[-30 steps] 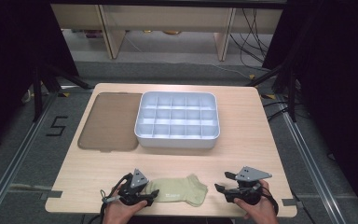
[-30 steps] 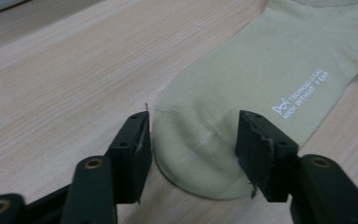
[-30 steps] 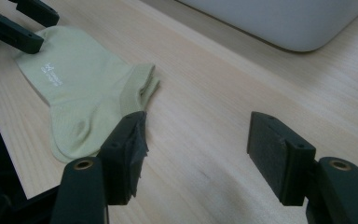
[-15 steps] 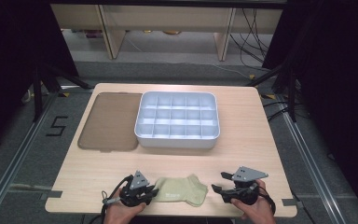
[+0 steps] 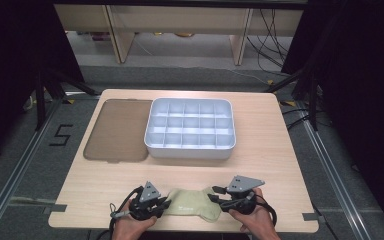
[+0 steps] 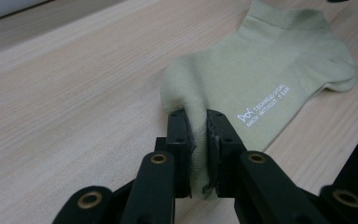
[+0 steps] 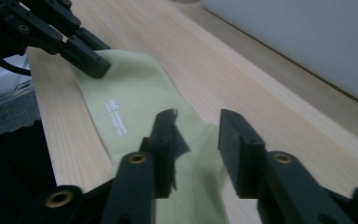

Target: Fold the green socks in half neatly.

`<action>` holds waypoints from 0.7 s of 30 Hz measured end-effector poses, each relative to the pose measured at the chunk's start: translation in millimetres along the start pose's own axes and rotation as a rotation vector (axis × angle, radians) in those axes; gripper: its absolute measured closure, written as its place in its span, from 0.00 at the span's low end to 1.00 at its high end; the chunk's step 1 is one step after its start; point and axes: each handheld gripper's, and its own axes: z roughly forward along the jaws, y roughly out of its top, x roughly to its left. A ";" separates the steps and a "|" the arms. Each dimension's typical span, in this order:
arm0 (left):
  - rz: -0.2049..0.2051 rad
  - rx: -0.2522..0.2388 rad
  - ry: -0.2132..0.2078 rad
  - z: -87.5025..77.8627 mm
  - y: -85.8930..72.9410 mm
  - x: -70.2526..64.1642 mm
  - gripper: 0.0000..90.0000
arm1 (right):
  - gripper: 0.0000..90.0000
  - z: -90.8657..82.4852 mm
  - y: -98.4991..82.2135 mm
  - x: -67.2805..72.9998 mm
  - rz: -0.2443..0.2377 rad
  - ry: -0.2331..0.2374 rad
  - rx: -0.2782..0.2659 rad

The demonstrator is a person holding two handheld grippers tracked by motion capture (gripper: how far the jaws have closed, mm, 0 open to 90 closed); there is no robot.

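Observation:
A pale green ankle sock point(image 5: 192, 205) lies flat near the table's front edge, with white lettering on it point(image 6: 265, 103). My left gripper point(image 5: 164, 204) is shut on a pinched-up fold at the sock's left end point(image 6: 197, 135). My right gripper point(image 5: 215, 194) is at the sock's right end, jaws open and straddling the fabric point(image 7: 198, 128) just above the table. The sock point(image 7: 130, 100) runs away from it toward the left gripper point(image 7: 91, 63) in the right gripper view.
A white tray with several empty compartments point(image 5: 190, 152) stands in the middle of the wooden table point(image 5: 275, 150). A flat brown lid point(image 5: 116, 131) lies to its left. The table's front edge is right beside both hands.
My right gripper has slid left onto the sock's right end. The left gripper has edged slightly right, holding its end of the sock.

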 end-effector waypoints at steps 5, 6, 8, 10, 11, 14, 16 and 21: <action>-0.030 -0.040 -0.003 1.4 0.3 -1.0 0.89 | 0.93 25.9 17.0 8.8 -0.046 0.029 0.017; -0.008 -0.012 0.002 -0.8 0.8 0.7 0.89 | 0.95 29.6 18.7 8.4 -0.065 0.029 0.021; -0.042 -0.033 0.003 0.4 0.0 -0.6 0.89 | 0.97 34.5 20.6 9.6 -0.063 0.032 0.032; -0.039 -0.035 0.007 -0.2 0.1 0.3 0.89 | 1.00 46.0 23.4 11.4 -0.076 0.032 0.044; -0.053 -0.047 -0.002 0.5 0.1 0.0 0.89 | 1.00 49.3 24.4 11.9 -0.080 0.034 0.050; -0.047 -0.038 0.006 -0.6 0.1 1.3 0.89 | 1.00 62.9 30.6 14.2 -0.090 0.041 0.064; -0.033 -0.035 0.003 -1.3 0.3 1.9 0.89 | 1.00 68.9 32.0 14.6 -0.086 0.036 0.075; -0.038 -0.042 0.005 -1.3 0.5 1.8 0.89 | 1.00 79.4 34.3 14.9 -0.073 0.030 0.105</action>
